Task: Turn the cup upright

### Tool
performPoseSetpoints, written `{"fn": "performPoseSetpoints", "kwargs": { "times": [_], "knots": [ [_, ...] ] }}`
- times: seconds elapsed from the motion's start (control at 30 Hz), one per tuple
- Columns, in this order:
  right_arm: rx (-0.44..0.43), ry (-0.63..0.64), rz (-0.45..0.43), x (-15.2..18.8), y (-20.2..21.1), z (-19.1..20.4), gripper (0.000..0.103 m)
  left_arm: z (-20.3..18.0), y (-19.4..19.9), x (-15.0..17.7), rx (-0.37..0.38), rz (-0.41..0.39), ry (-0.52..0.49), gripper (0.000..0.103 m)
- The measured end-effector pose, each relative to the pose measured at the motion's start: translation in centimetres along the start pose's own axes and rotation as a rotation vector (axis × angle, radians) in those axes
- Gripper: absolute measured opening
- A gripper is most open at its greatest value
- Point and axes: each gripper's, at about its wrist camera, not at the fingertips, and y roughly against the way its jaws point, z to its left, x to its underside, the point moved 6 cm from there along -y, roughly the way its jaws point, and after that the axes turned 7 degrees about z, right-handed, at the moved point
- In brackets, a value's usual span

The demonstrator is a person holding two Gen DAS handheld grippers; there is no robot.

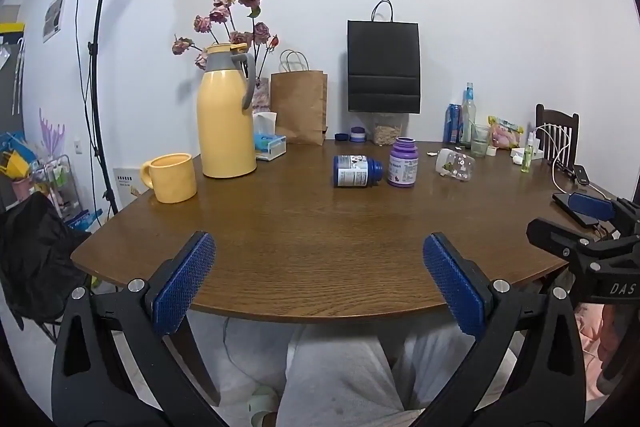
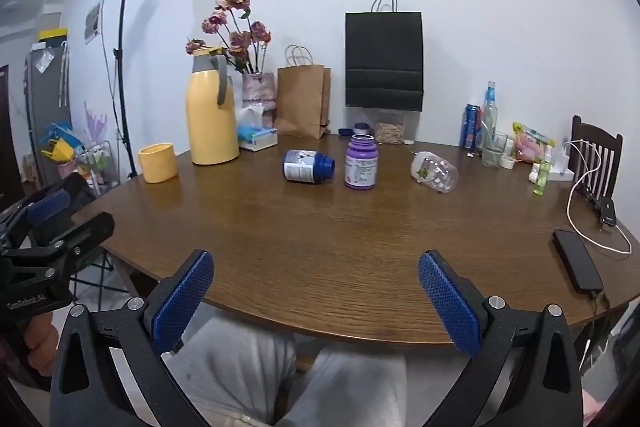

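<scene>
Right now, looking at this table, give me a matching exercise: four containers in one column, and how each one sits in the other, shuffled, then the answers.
Things:
1. Yellow ceramic mug
2. Blue plastic pill bottle with white label
3. Purple plastic pill bottle
4. Clear plastic jar with white cap

States:
A. Standing upright with its purple lid on
B. Lying on its side, white cap toward the left
C. Lying on its side, dark blue cap toward the right
D. Standing with its handle toward the left, beside the tall yellow thermos jug

Pairs: 1-D, 2-C, 3-A, 4-B
</scene>
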Motion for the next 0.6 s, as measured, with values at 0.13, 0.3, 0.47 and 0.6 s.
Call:
{"fn": "performPoseSetpoints", "kwargs": {
  "times": [0.13,0.3,0.47,0.6],
  "knots": [
    [0.005,0.002,-0.008,-0.11,0.16,-0.07,0.103,0.19,0.12,-0.20,0.005,-0.001,0.000,0.103],
    [0.009,0.009,-0.011,0.08,0.18,0.20,0.103,0.14,0.44,-0.27,0.010,-0.008,-0.008,0.103],
    [0.012,0.013,-0.010,-0.09,0.22,0.15,0.103,0.03,0.38,-0.54,0.007,-0.006,-0.007,0.103],
    [0.012,0.012,-0.010,-0.08,0.26,0.15,0.103,0.03,0.37,-0.59,0.005,-0.006,-0.005,0.103]
  ]
}}
